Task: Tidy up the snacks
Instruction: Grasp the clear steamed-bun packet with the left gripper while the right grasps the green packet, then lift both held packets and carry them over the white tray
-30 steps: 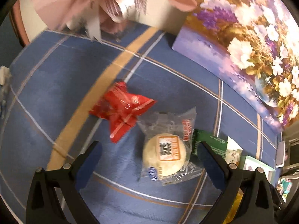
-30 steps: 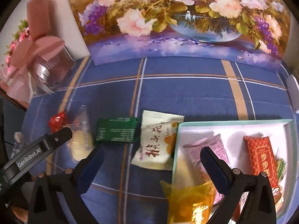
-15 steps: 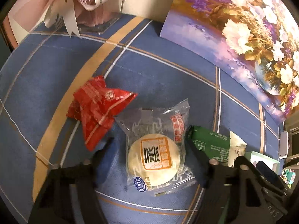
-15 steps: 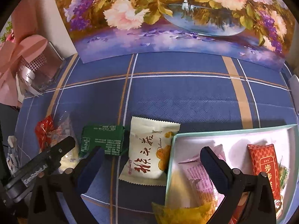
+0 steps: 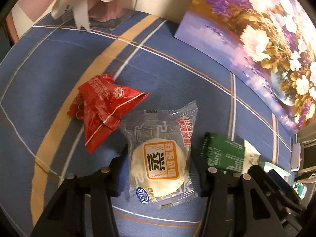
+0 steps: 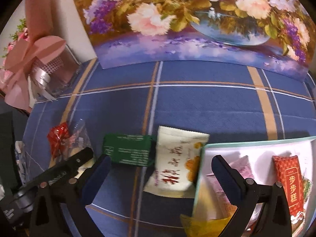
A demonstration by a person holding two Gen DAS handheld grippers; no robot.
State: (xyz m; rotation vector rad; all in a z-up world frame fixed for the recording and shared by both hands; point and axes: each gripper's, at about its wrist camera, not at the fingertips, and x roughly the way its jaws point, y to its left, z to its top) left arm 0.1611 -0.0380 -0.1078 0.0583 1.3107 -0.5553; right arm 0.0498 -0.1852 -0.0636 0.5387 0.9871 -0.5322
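In the left wrist view my left gripper (image 5: pixel 158 169) is closing around a clear-wrapped round cake (image 5: pixel 159 163) on the blue plaid cloth; its fingers touch or nearly touch the wrapper's sides. A red packet (image 5: pixel 102 108) lies to its left, a green packet (image 5: pixel 222 154) to its right. In the right wrist view my right gripper (image 6: pixel 160 175) is open and empty above a cream packet (image 6: pixel 175 162), with the green packet (image 6: pixel 128 150) on its left. A mint-rimmed white box (image 6: pixel 254 140) at the right holds a red bar (image 6: pixel 290 181), a pink packet (image 6: pixel 241 169) and a yellow packet (image 6: pixel 205 227).
A flower painting (image 6: pixel 187 19) stands along the back of the cloth. A pink gift box with a bow (image 6: pixel 39 63) sits at the back left. My left gripper's body (image 6: pixel 49 181) shows at the lower left of the right wrist view.
My left gripper has come down over the round cake and its fingers have narrowed onto the wrapper. My right gripper has drifted left, from over the box to over the cream packet.
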